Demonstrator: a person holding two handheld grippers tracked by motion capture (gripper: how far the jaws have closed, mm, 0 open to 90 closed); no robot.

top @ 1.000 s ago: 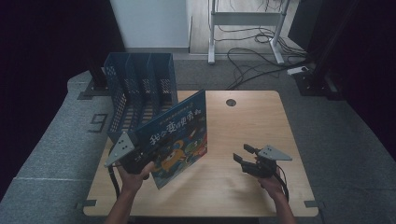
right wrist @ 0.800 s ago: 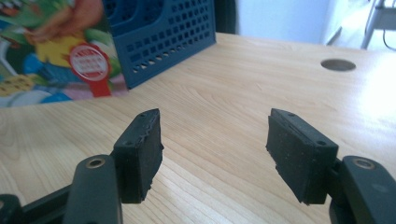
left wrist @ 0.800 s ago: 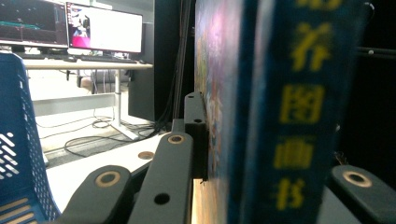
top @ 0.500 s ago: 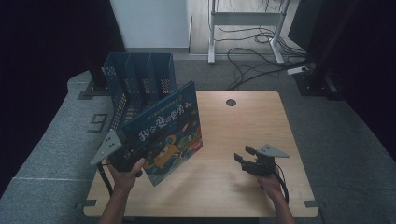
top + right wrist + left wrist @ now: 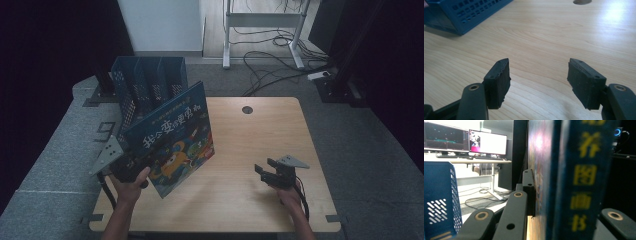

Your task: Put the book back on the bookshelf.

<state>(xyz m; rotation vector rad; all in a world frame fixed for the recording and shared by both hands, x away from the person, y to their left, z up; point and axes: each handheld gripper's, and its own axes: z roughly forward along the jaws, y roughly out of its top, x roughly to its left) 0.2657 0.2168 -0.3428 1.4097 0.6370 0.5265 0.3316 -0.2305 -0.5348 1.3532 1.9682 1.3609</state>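
Left gripper [image 5: 131, 167] sits at the table's near-left edge, forearm coming up from the bottom of the high view, jaws clamped on the lower-left edge of 1 picture book [image 5: 172, 140]. The book is lifted off the wooden table [image 5: 260, 135], standing tilted with its blue cover and cartoon art facing the camera, its top edge leaning in front of the file rack [image 5: 147, 82]. In the left gripper view the book [image 5: 571, 180] is seen edge-on, spine with yellow characters up close, 1 black pad [image 5: 528, 190] pressed flat against the cover. Right gripper [image 5: 267, 172] rests low over the table's near-right part, hand behind it, pointing left toward the book but well apart from it; in the right gripper view its 2 pads [image 5: 499, 80] stand wide with nothing but bare wood between them. 1 blue perforated file rack with several slots stands at the table's far-left corner. 1 round cable hole [image 5: 247, 109] near the far edge. 2 monitors [image 5: 487, 143] show behind in the left gripper view.
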